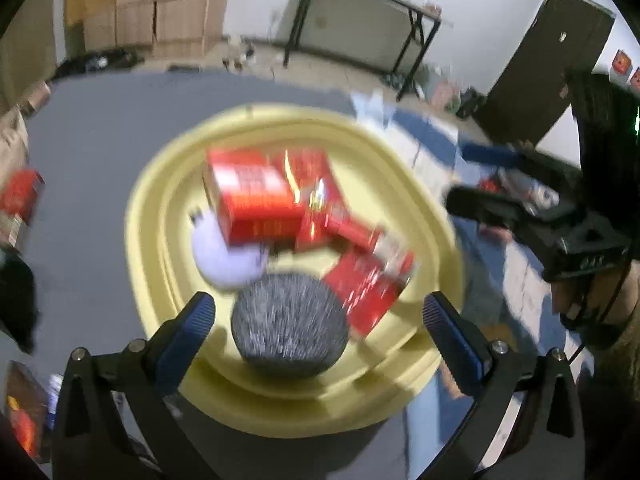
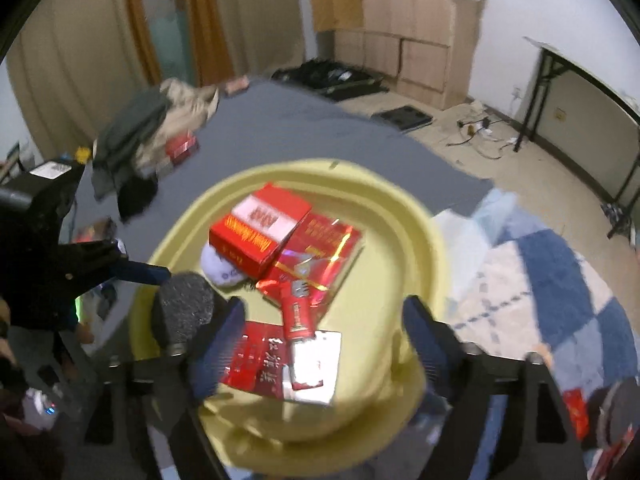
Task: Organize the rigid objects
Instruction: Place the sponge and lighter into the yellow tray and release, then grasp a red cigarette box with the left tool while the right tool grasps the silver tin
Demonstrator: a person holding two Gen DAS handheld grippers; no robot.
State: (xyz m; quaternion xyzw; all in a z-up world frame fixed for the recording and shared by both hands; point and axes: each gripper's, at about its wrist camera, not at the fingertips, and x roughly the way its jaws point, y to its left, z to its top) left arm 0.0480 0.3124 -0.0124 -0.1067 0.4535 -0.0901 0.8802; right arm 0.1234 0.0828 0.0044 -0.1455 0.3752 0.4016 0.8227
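Observation:
A yellow basin (image 1: 152, 240) (image 2: 416, 248) sits on a grey sheet. It holds several red boxes (image 1: 256, 196) (image 2: 260, 224), a white ball (image 1: 224, 256) (image 2: 220, 268) and a grey speckled round object (image 1: 288, 324) (image 2: 184, 308). My left gripper (image 1: 320, 316) is open, its fingers either side of the grey object, just above the basin. My right gripper (image 2: 324, 324) is open over the near part of the basin, above a flat red packet (image 2: 256, 360) and a small red item (image 2: 296, 312). The left gripper's finger (image 2: 140, 272) shows beside the grey object.
More red boxes (image 1: 20, 196) (image 2: 182, 148) lie on the grey sheet (image 1: 100, 140) outside the basin. A pile of clothes (image 2: 140, 136) sits at the far left. A blue and white checked cloth (image 2: 560, 280) lies to the right. A folding table (image 1: 360, 20) stands by the wall.

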